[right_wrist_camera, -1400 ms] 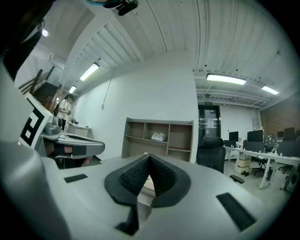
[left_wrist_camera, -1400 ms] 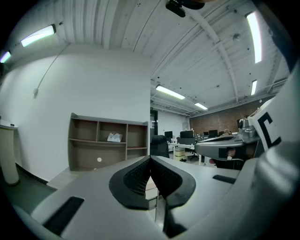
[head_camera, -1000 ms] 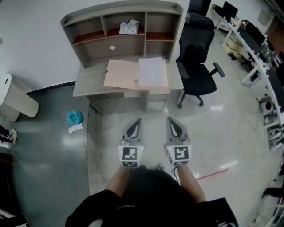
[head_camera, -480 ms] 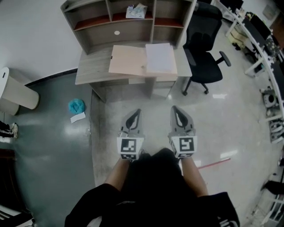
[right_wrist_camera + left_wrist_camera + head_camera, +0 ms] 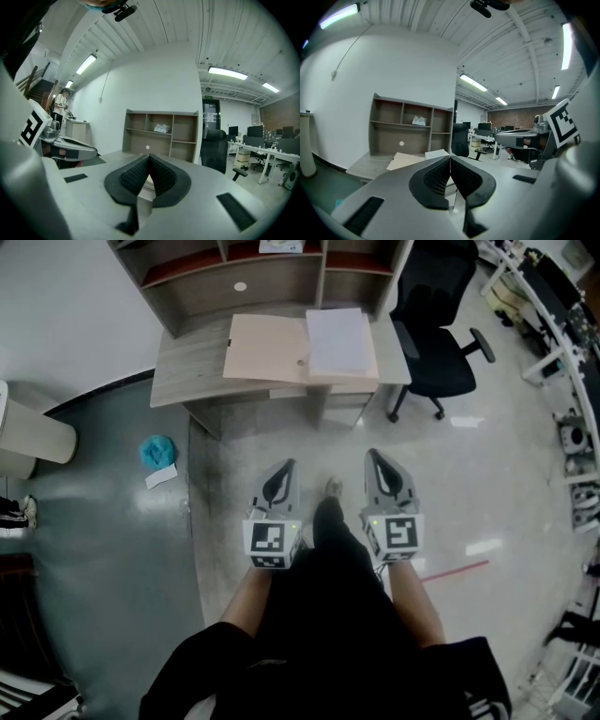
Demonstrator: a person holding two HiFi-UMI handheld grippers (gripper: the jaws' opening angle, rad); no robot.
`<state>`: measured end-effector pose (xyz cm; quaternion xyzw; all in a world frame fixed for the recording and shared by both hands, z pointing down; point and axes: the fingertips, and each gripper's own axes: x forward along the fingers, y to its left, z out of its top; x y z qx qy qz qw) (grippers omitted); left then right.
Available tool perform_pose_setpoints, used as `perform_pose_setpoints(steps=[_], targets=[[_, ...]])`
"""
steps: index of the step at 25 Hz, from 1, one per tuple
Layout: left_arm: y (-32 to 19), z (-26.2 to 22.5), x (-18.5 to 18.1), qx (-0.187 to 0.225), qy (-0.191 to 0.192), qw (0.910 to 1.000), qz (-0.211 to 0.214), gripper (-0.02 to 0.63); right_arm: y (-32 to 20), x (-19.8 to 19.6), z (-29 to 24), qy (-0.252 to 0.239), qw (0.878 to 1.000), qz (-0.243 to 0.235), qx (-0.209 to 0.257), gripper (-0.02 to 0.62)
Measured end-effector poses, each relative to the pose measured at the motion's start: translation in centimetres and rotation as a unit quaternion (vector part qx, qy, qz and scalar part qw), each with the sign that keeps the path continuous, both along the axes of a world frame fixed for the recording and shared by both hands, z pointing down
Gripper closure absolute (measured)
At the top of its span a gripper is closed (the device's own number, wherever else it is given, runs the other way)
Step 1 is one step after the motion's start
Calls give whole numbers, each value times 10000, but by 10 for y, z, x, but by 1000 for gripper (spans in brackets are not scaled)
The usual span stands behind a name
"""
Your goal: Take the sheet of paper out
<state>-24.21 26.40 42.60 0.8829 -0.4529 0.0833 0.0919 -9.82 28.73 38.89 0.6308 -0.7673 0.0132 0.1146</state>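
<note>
- Your left tool (image 5: 286, 474) has its jaws pressed together, with nothing between them.
- Your right tool (image 5: 375, 465) is the same: jaws together, empty.
- The sheet of paper (image 5: 337, 341) lies on the right half of the open folder (image 5: 267, 348) on the surface (image 5: 183, 381), well apart from both tools.
- A black chair (image 5: 436, 324) stands just beside the surface.

No words or numbers could be read anywhere. The marker cube (image 5: 270, 543) on the left gripper (image 5: 290, 465) and its twin on the right gripper (image 5: 373, 454) bore only black-and-white square codes. A small green sign (image 5: 208, 97) above the doorway (image 5: 212, 119) was too small to read.
</note>
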Motion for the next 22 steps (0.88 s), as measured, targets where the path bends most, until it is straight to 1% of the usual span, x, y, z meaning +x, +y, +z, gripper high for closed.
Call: perform_pose_setpoints(steps=[3, 7, 15, 19, 22], targets=[[-21, 9, 6, -160, -120, 9998, 2, 561, -23, 2, 3, 26, 9999, -115, 3, 578], [-54, 12, 25, -232, -84, 9997, 64, 561, -60, 16, 7, 73, 9997, -213, -62, 578], [-127, 34, 66, -600, -323, 9976, 106, 561, -137, 57, 37, -103, 9982, -353, -466, 578], [-156, 47, 92, -894, -389, 9949, 265, 561, -173, 78, 46, -250, 9971, -445, -570, 578], [-171, 58, 107, -1155, -520, 9916, 272, 561, -194, 93, 53, -342, 9953, -571, -705, 578]])
